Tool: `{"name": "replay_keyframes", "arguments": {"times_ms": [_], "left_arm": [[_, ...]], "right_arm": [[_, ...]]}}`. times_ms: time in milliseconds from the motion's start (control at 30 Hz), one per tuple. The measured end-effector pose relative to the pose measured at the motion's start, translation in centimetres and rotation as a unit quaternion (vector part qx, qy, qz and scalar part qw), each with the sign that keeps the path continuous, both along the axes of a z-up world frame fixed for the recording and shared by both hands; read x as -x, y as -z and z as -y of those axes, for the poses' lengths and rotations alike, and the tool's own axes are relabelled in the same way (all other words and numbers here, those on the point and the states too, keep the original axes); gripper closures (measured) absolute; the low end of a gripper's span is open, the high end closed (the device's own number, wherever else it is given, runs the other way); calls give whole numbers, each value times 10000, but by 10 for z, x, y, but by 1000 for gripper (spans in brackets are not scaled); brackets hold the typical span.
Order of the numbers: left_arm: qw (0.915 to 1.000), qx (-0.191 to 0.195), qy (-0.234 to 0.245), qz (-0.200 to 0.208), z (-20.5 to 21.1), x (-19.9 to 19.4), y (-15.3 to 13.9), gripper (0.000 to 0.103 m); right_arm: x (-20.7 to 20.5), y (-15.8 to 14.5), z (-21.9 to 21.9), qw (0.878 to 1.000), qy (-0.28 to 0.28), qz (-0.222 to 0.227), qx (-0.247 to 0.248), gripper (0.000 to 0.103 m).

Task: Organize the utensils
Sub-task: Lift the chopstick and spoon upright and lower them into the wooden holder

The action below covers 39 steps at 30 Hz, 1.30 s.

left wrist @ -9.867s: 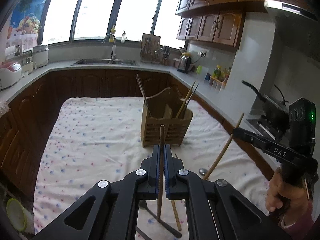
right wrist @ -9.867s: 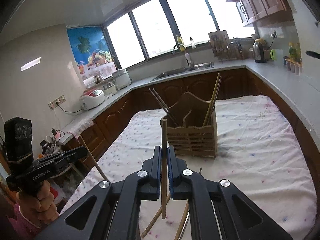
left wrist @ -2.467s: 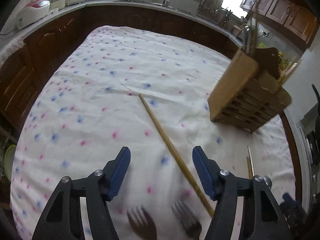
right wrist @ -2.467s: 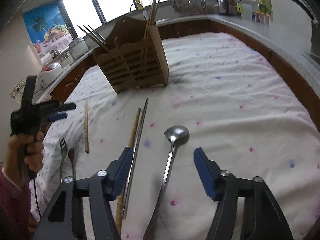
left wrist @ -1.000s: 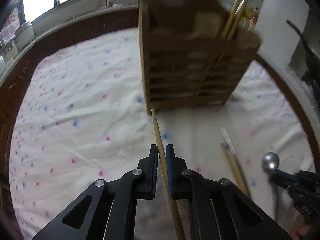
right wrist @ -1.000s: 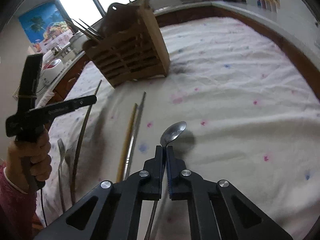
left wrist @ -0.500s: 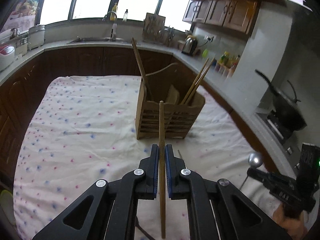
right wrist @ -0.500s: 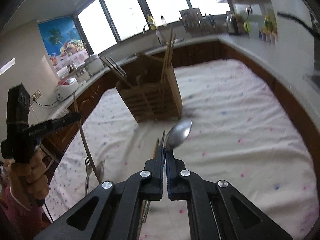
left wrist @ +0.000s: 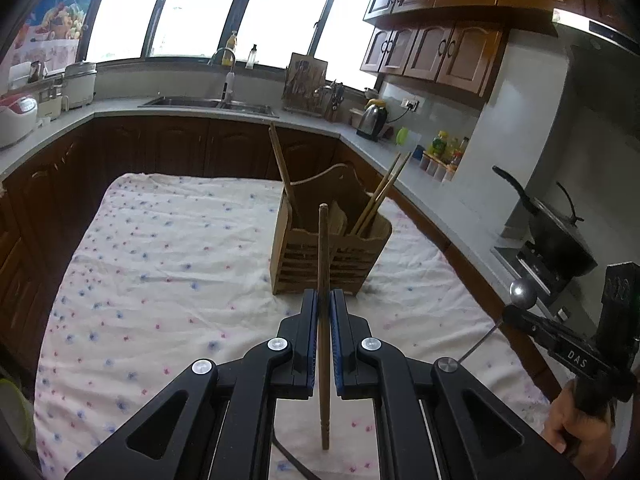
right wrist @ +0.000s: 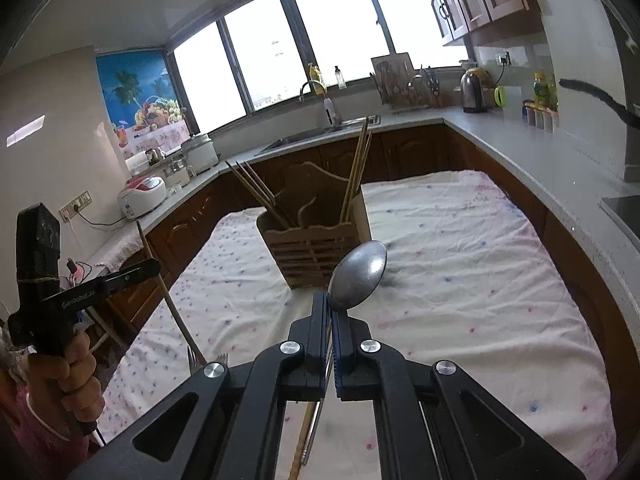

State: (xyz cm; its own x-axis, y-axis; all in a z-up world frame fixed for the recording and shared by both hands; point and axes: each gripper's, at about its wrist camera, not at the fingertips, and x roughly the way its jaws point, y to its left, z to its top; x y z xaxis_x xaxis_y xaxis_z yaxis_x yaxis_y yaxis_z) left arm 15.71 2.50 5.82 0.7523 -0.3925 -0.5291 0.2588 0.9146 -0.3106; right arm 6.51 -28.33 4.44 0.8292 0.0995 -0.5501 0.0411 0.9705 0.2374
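A wooden utensil holder [left wrist: 330,254] with several chopsticks in it stands mid-table on the flowered cloth; it also shows in the right wrist view [right wrist: 318,246]. My left gripper [left wrist: 324,300] is shut on a wooden chopstick [left wrist: 323,260], held upright above the table in front of the holder. My right gripper [right wrist: 331,308] is shut on a metal spoon [right wrist: 358,274], bowl up, held above the table in front of the holder. The right gripper and its spoon [left wrist: 522,293] show at the right of the left wrist view. The left gripper [right wrist: 132,274] shows at the left of the right wrist view.
Two forks [right wrist: 208,360] lie on the cloth at the near left. A wooden chopstick and a metal one [right wrist: 308,432] lie under my right gripper. Counters with a sink [left wrist: 208,102], kettle [left wrist: 372,120] and stove pan [left wrist: 556,236] surround the table.
Both grippers have lifted a little and come level, each keeping its utensil upright in front of the holder. About a second ago they were picking these up from the cloth.
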Motion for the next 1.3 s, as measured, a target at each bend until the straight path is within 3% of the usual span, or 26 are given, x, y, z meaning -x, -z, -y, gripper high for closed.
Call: {"name": "replay_keyframes", "arguments": {"times_ms": [33, 733, 967, 1300], "left_arm": [[9995, -126, -260, 130, 0, 1, -2, 99], [9941, 21, -434, 991, -13, -8, -32, 99], [9906, 94, -520, 1258, -14, -34, -40, 99], [9829, 242, -713, 1679, -7, -99, -45, 99]], "right_arm": [[0, -2, 0, 10000, 10, 45, 13, 101], [-41, -33, 10, 9978, 79, 626, 199, 101], [-67, -45, 15, 9957, 181, 845, 336, 101], [-119, -60, 28, 9919, 305, 1092, 576, 101]]}}
